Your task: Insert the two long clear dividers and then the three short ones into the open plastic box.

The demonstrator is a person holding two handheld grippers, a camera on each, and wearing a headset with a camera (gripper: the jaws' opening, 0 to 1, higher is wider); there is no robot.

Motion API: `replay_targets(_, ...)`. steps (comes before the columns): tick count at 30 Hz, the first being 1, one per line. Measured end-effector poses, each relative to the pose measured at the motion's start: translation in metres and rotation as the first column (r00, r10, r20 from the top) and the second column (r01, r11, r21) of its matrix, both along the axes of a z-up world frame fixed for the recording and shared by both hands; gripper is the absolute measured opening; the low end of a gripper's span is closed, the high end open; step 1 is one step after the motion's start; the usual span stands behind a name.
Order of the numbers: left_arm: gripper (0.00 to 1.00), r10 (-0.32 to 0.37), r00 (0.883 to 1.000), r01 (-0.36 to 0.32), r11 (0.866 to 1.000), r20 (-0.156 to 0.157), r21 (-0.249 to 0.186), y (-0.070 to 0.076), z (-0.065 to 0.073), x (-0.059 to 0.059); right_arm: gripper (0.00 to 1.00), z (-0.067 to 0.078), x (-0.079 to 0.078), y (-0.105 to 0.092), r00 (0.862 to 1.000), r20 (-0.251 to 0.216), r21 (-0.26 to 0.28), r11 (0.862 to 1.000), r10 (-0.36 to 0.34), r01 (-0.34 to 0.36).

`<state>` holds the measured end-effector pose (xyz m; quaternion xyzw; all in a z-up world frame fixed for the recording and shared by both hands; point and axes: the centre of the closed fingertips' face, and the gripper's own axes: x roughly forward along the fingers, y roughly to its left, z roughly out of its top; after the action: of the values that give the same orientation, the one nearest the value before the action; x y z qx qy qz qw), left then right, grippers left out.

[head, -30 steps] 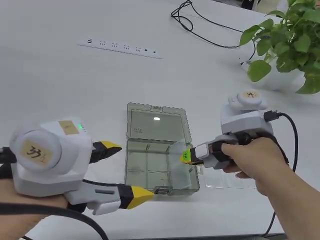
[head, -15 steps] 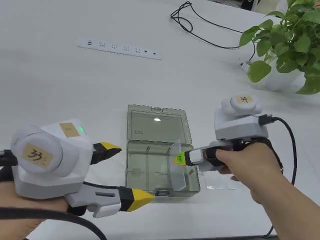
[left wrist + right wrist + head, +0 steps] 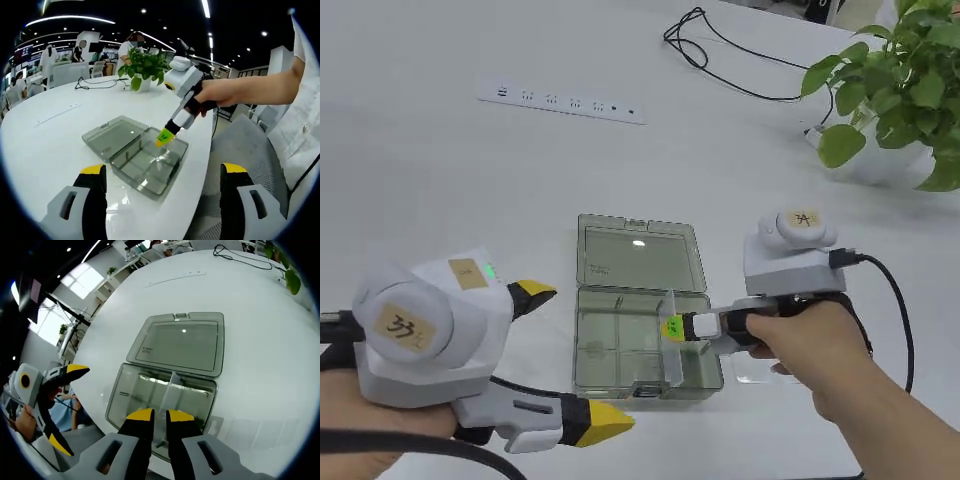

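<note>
One smoky clear plastic box [image 3: 638, 262] lies open near the white worktop's [image 3: 440, 180] front edge. One clear plastic divider [image 3: 674, 360] stands upright inside it, pinched between the right claw's [image 3: 668, 327] jaws. One left claw [image 3: 572, 356] hangs spread wide, just left of the box.

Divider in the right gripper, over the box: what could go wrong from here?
1. The right gripper pinches the divider near its top only, so it may twist and miss its slots in the box.
2. The left gripper hangs open, apart from the box; a hard push could slide the box.
3. The spare dividers lie close to the holding hand and could get knocked.
</note>
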<state>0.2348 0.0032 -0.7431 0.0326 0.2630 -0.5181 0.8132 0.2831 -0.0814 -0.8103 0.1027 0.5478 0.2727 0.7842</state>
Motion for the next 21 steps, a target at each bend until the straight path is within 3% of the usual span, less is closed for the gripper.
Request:
replay_targets(5, 1.00, -0.009, 1.000, 0.009, 1.000, -0.014, 0.005, -0.0010, -0.0029, -0.0034, 0.11, -0.0037, 0.0000, 0.0000, 1.000, -0.004, 0.018, 1.000, -0.010, 0.010)
replay_targets(21, 1.00, 0.017, 1.000, -0.017, 1.000, -0.004, 0.020, -0.0006, 0.0033, -0.0061, 0.12, -0.0092, -0.0015, 0.0020, 1.000, 0.004, 0.062, 0.998, -0.012, 0.012)
